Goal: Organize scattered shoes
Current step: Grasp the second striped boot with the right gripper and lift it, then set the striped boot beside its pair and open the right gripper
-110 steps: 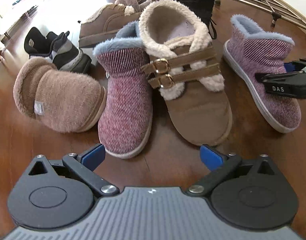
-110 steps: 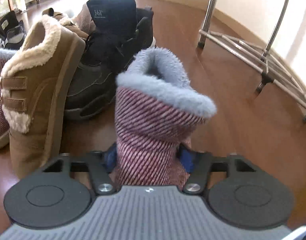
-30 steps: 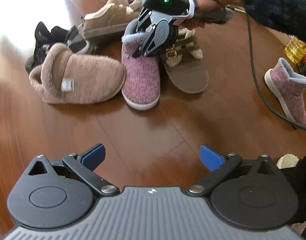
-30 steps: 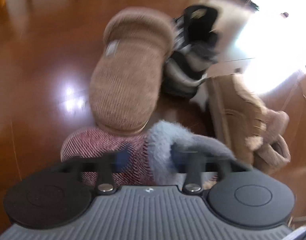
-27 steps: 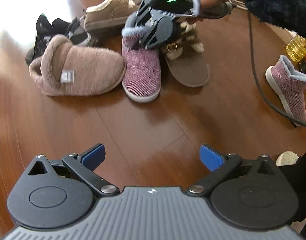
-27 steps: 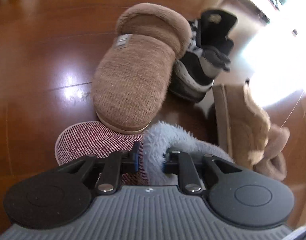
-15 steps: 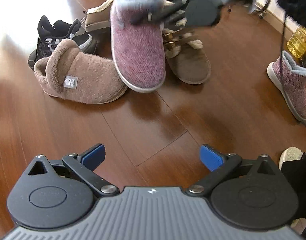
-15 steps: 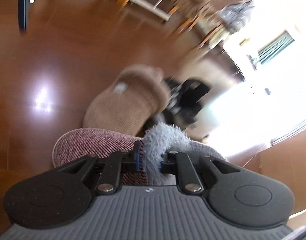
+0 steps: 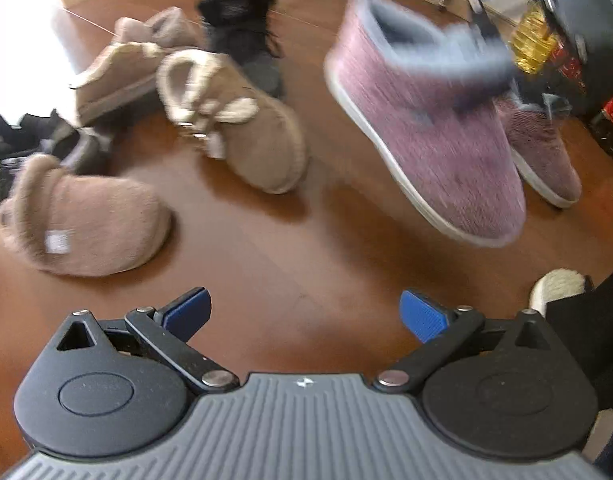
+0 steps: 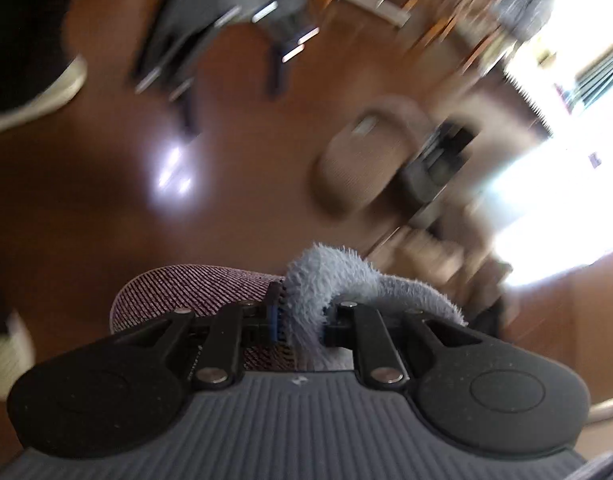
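Right gripper (image 10: pixel 302 322), clamped on the boot (image 9: pixel 438 148), has lifted it toward its mate (image 9: pixel 546 152) at 2 o'clock (pairing up); left gripper (image 9: pixel 302 310) gapes wide.

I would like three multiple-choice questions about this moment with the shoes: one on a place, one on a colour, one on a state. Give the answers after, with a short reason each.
1. Where is the second pink boot?
A. on the floor, behind the lifted pink boot
B. on top of the brown slipper
C. in the left gripper

2. What colour is the fluffy collar that the right gripper pinches?
A. yellow
B. light blue
C. black

3. In what state is the left gripper?
A. shut on a slipper
B. shut on a boot
C. open, holding nothing

Answers: 1 A, it stands on the wood at the far right. 2 B, the fleece between the pads is pale blue. 3 C, its blue pads stand wide apart over bare floor.
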Demonstrator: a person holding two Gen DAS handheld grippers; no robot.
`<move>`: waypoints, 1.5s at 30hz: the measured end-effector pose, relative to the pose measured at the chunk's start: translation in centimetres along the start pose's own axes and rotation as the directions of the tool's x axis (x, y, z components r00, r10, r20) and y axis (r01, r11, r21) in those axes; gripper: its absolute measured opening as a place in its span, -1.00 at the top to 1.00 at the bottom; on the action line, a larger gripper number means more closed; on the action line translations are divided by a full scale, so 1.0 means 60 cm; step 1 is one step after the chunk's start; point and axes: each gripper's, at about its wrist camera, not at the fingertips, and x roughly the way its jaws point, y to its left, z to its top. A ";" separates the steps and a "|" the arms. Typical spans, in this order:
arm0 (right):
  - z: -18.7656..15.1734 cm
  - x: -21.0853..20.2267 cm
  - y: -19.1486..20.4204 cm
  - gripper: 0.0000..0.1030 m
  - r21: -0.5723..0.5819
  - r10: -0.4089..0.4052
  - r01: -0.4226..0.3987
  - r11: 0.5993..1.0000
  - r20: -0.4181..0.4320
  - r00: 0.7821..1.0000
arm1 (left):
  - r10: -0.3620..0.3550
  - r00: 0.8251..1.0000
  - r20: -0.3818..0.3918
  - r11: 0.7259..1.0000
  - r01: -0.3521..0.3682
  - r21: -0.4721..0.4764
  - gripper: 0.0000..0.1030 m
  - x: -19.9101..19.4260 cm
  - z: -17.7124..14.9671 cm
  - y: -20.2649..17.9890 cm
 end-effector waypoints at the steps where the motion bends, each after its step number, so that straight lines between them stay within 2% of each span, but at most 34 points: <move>1: -0.021 0.010 0.026 0.74 -0.019 0.022 -0.023 1.000 -0.031 0.999 | -0.018 1.000 -0.014 1.000 0.018 -0.001 -0.97 0.015 0.014 -0.009; 4: -0.066 0.033 0.085 0.65 -0.061 0.030 -0.035 0.998 -0.082 0.996 | -0.053 0.999 -0.009 0.998 0.053 -0.014 -0.94 0.050 0.066 -0.031; 6: -0.075 0.037 0.117 0.36 -0.081 -0.013 0.004 0.997 -0.108 0.994 | -0.074 0.997 0.000 0.997 0.074 -0.023 -0.91 0.072 0.101 -0.045; 7: -0.083 0.034 0.135 0.10 -0.092 -0.081 0.070 0.993 -0.126 0.989 | -0.084 0.996 0.005 0.996 0.084 -0.028 -0.91 0.083 0.119 -0.053; 8: -0.089 0.027 0.147 -0.26 -0.071 -0.130 0.122 0.990 -0.132 0.983 | -0.095 0.995 0.010 0.995 0.095 -0.033 -0.90 0.094 0.136 -0.060; 10: -0.094 -0.004 0.142 -0.50 0.133 -0.166 0.180 0.975 -0.112 0.980 | -0.115 0.993 0.019 0.992 0.116 -0.042 -0.85 0.116 0.172 -0.074; 12: -0.108 -0.030 0.131 -0.50 0.372 -0.191 0.221 0.902 -0.116 0.975 | -0.175 0.985 0.010 0.980 0.175 -0.096 -0.85 0.143 0.212 -0.086; 13: -0.126 -0.049 0.124 -0.51 0.578 -0.202 0.233 0.782 -0.119 0.972 | -0.192 0.981 -0.008 0.975 0.190 -0.118 -0.83 0.156 0.223 -0.089; 14: -0.144 -0.065 0.121 -0.51 0.738 -0.207 0.229 0.635 -0.123 0.971 | -0.204 0.978 -0.029 0.970 0.199 -0.137 -0.70 0.170 0.234 -0.091; 15: -0.160 -0.070 0.126 -0.51 0.836 -0.205 0.212 0.506 -0.122 0.971 | -0.218 0.974 -0.064 0.966 0.206 -0.156 -0.52 0.190 0.246 -0.096; 16: -0.173 -0.069 0.134 -0.51 0.902 -0.206 0.197 0.385 -0.124 0.971 | -0.224 0.970 -0.092 0.964 0.207 -0.165 -0.47 0.204 0.253 -0.100; 17: -0.183 -0.065 0.141 -0.51 0.942 -0.204 0.183 0.281 -0.128 0.971 | -0.215 0.970 -0.110 0.967 0.196 -0.161 -0.30 0.213 0.255 -0.104; 18: -0.187 -0.056 0.149 -0.51 0.961 -0.195 0.175 0.216 -0.134 0.972 | -0.199 0.971 -0.136 0.972 0.178 -0.151 -0.21 0.226 0.257 -0.111; 19: -0.188 -0.046 0.156 -0.51 0.971 -0.188 0.174 0.163 -0.142 0.972 | -0.182 0.970 -0.162 0.977 0.160 -0.142 -0.20 0.239 0.259 -0.118; 20: -0.183 -0.034 0.163 -0.52 0.972 -0.181 0.186 0.141 -0.159 0.970 | -0.177 0.968 -0.179 0.978 0.153 -0.141 -0.12 0.248 0.261 -0.124; 23: -0.167 0.001 0.178 -0.52 0.967 -0.143 0.232 0.108 -0.216 0.966 | -0.189 0.964 -0.186 0.974 0.161 -0.158 0.39 0.261 0.266 -0.138; 24: -0.163 0.008 0.178 -0.51 0.965 -0.140 0.240 0.110 -0.224 0.965 | -0.191 0.964 -0.184 0.973 0.162 -0.161 0.44 0.264 0.266 -0.142; 25: -0.156 0.023 0.186 -0.35 0.959 -0.135 0.258 0.115 -0.242 0.961 | -0.191 0.965 -0.180 0.974 0.164 -0.157 0.44 0.264 0.265 -0.146; 26: -0.150 0.037 0.194 0.04 0.954 -0.131 0.275 0.121 -0.259 0.957 | -0.190 0.966 -0.174 0.975 0.166 -0.145 0.46 0.262 0.263 -0.149; 28: -0.134 0.056 0.210 0.27 0.923 -0.155 0.344 0.173 -0.320 0.935 | -0.188 0.969 -0.162 0.978 0.169 -0.122 0.48 0.259 0.258 -0.155; 29: -0.134 0.062 0.211 0.35 0.924 -0.153 0.342 0.171 -0.318 0.936 | -0.187 0.970 -0.156 0.979 0.171 -0.110 0.48 0.257 0.255 -0.159; 31: -0.144 0.049 0.213 0.40 0.930 -0.131 0.336 0.148 -0.318 0.939 | -0.213 0.965 -0.154 0.974 0.197 -0.114 0.49 0.254 0.255 -0.165; 36: -0.179 0.030 0.241 0.41 0.918 -0.081 0.381 0.112 -0.373 0.924 | -0.286 0.950 -0.130 0.957 0.276 -0.090 0.48 0.258 0.259 -0.212; 41: -0.208 0.005 0.278 0.40 0.889 -0.057 0.442 0.123 -0.438 0.897 | -0.318 0.942 -0.105 0.947 0.311 -0.076 0.47 0.263 0.274 -0.249; 43: -0.218 0.003 0.277 0.39 0.890 -0.056 0.445 0.104 -0.441 0.896 | -0.320 0.942 -0.102 0.946 0.313 -0.079 0.47 0.265 0.282 -0.253; 45: -0.223 0.004 0.273 0.39 0.886 -0.056 0.452 0.106 -0.449 0.892 | -0.320 0.942 -0.101 0.946 0.312 -0.084 0.47 0.268 0.288 -0.255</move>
